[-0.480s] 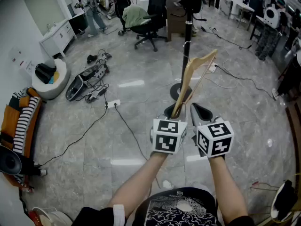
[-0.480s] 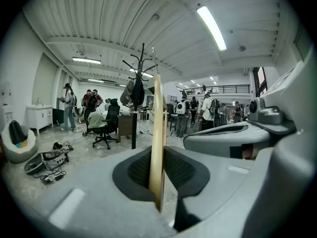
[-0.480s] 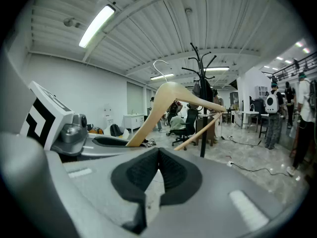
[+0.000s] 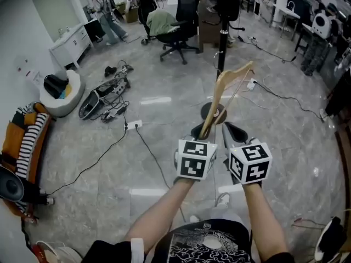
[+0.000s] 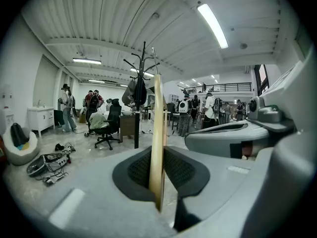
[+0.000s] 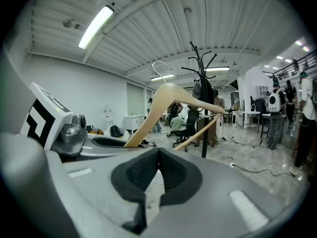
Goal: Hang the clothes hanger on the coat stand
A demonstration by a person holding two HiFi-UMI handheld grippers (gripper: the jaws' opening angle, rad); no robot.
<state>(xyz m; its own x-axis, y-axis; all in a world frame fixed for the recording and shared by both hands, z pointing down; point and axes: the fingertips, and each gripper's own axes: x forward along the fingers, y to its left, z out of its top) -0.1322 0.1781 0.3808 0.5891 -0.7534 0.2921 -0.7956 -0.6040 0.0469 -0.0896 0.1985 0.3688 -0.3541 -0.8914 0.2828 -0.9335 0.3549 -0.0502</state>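
A light wooden clothes hanger rises from my left gripper, which is shut on its lower end. In the left gripper view the hanger stands edge-on, clamped between the dark pads of the left gripper. My right gripper sits just right of it, shut with nothing in it. From the right gripper the hanger shows side-on with its wire hook on top. The black coat stand stands ahead, its round base just past the grippers, with dark clothes on its upper hooks.
A black office chair draped with a green garment stands behind the stand. Cables and a power strip cross the tiled floor at left, near a bag and gear. A white round basket sits by the left wall. People stand at the back.
The stand's base and floor have slid slightly down the head view, so I am a little closer to the stand. Both grippers and the hanger keep the same pose.
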